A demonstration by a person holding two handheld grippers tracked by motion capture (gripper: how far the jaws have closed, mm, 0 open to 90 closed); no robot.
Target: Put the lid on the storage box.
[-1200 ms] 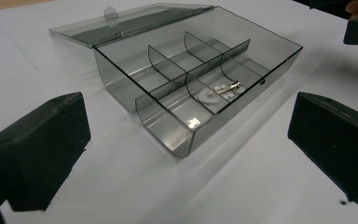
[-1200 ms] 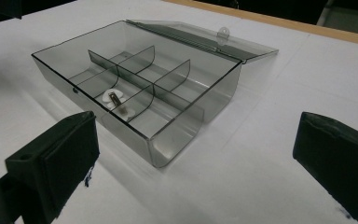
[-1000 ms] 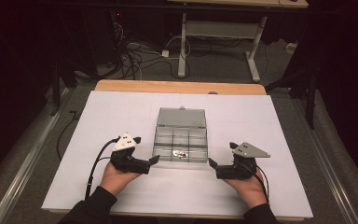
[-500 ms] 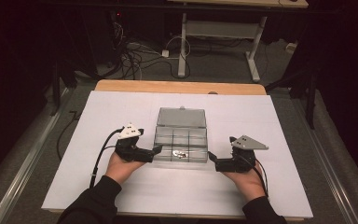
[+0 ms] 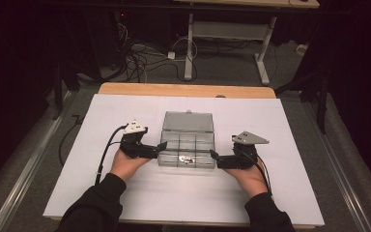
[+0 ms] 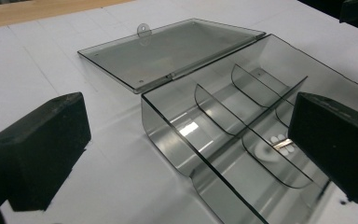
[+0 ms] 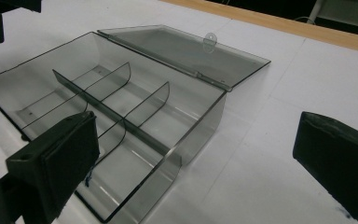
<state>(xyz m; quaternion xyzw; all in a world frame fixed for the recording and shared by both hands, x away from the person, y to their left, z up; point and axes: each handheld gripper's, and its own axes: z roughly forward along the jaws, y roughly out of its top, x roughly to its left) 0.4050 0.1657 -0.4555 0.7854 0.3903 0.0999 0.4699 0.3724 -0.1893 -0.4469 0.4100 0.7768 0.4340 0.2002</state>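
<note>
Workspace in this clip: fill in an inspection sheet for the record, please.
Surface: white sheet over a wooden table.
Job's things: clear compartment box, lid open and lying flat behind it; a small pale item in one near compartment.
Clutter: nothing seen.
Grippers: left tongs at the box's left side, right tongs at its right side, both open.
Cables: one trails from each gripper; a tangle on the floor beyond the table.
Surroundings: dark room, desk frame behind.
</note>
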